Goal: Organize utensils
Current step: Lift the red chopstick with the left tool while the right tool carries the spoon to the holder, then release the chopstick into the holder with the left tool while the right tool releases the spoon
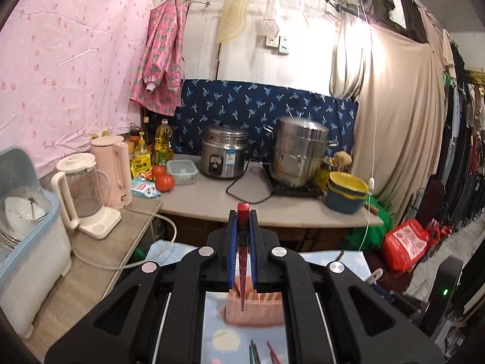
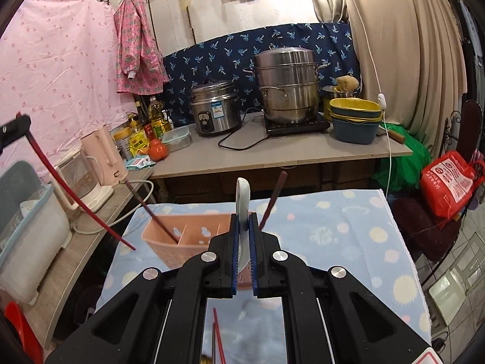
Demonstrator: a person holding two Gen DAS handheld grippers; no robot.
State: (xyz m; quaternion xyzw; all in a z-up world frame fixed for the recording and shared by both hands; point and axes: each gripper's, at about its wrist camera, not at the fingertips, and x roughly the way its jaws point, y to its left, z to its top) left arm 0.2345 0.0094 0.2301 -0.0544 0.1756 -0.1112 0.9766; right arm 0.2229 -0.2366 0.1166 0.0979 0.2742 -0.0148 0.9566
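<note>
A pink divided utensil holder [image 2: 185, 239] stands on a table with a blue dotted cloth [image 2: 333, 230]; it also shows below the fingers in the left wrist view [image 1: 257, 309]. My left gripper [image 1: 242, 215] is shut on a red chopstick [image 1: 242, 273], held high above the holder, tip pointing down. The same chopstick [image 2: 78, 203] and left gripper [image 2: 15, 127] show at the left of the right wrist view. My right gripper [image 2: 242, 221] is shut on a white spoon [image 2: 243, 194] just in front of the holder. Two dark chopsticks [image 2: 151, 212] stand in the holder.
More chopsticks [image 2: 216, 336] lie on the cloth near me. A counter [image 2: 272, 151] behind holds a rice cooker [image 2: 212, 109], steamer pot [image 2: 288, 85], stacked bowls [image 2: 354, 118] and tomatoes. A side shelf at left carries a dish rack [image 1: 27, 227], a blender [image 1: 81, 191] and a kettle.
</note>
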